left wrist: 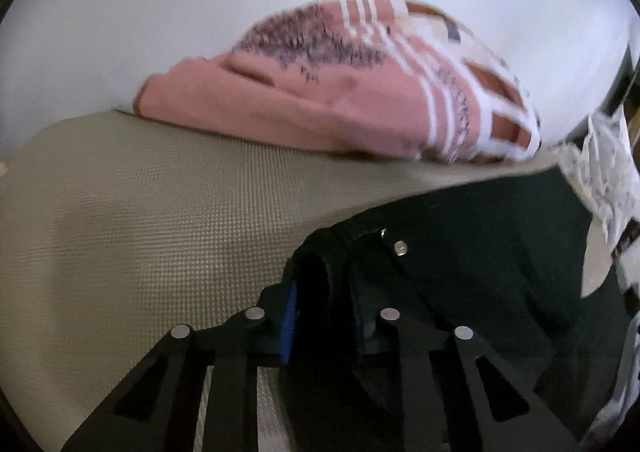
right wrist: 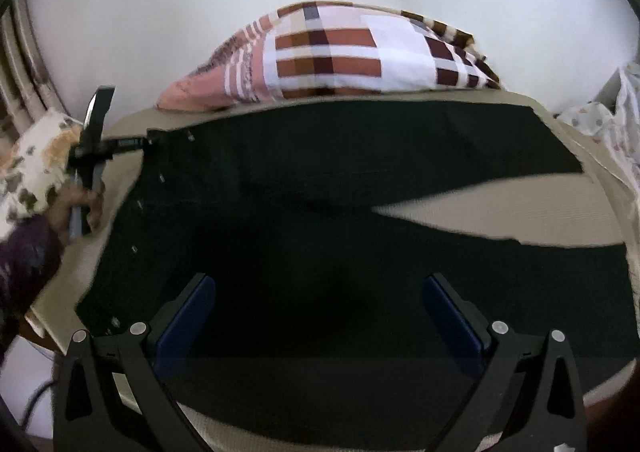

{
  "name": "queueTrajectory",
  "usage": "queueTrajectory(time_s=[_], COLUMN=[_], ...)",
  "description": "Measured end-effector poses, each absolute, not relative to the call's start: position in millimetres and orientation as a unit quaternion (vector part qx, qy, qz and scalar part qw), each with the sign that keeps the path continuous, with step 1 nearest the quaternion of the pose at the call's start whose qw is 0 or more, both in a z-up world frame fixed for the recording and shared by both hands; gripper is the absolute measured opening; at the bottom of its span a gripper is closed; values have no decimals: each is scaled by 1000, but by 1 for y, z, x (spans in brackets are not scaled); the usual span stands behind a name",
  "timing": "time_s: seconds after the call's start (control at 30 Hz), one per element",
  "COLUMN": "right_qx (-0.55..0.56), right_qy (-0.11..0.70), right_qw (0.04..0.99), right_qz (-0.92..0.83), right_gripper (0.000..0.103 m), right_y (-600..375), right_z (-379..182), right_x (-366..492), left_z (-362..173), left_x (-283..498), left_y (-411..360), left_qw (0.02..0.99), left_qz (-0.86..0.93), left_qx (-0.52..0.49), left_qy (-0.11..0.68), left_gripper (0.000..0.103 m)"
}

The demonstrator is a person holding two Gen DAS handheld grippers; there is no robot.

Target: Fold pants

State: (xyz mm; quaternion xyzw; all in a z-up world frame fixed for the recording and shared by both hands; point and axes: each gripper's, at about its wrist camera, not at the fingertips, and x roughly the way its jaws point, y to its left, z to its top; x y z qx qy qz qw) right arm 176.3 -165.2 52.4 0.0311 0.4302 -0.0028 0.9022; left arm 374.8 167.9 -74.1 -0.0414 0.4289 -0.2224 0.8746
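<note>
Black pants (right wrist: 320, 179) lie spread flat on a beige textured mat (right wrist: 500, 211), waistband to the left and legs running right. In the left wrist view my left gripper (left wrist: 324, 292) is shut on the waistband corner of the pants (left wrist: 460, 252), near a metal button, with dark cloth bunched between its blue pads. The right wrist view shows that same left gripper (right wrist: 146, 141) at the far left corner, held by a hand. My right gripper (right wrist: 320, 292) stands open just above the near part of the pants, with nothing pinched.
A pink and plaid pillow (right wrist: 340, 55) lies along the mat's far edge against a white wall, and shows in the left wrist view too as the pillow (left wrist: 320, 91). Patterned pale cloth (right wrist: 600, 119) hangs at the right. A spotted cloth (right wrist: 28, 171) sits at the left.
</note>
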Motion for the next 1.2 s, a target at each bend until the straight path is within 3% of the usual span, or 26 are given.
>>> queueTrajectory(time_s=[0.3, 0.4, 0.63, 0.7, 0.73, 0.77, 0.83, 1.2], right_qx=[279, 349, 462, 459, 453, 448, 446, 411], right_qy=[441, 454, 478, 476, 477, 479, 484, 495], right_qw=[838, 802, 732, 735, 737, 738, 734, 746], right_qz=[161, 169, 149, 152, 156, 162, 169, 173], right_gripper=[101, 86, 83, 83, 83, 83, 83, 83], right_y=[-221, -238, -249, -239, -234, -226, -218, -205], right_z=[73, 56, 1, -2, -3, -5, -9, -7], right_x=[312, 367, 424, 423, 421, 417, 412, 374], left_z=[-16, 1, -4, -17, -25, -33, -50, -98], left_x=[300, 265, 237, 260, 277, 288, 321, 407], left_y=[167, 171, 173, 190, 200, 207, 221, 214], left_qw=[914, 923, 920, 895, 876, 859, 831, 794], left_qz=[-207, -209, -205, -217, -230, -245, -257, -299], left_qx=[-83, -88, -87, -126, -151, -168, -195, -142], left_qy=[340, 311, 322, 368, 396, 417, 454, 510], left_gripper=[18, 17, 17, 19, 27, 41, 53, 56])
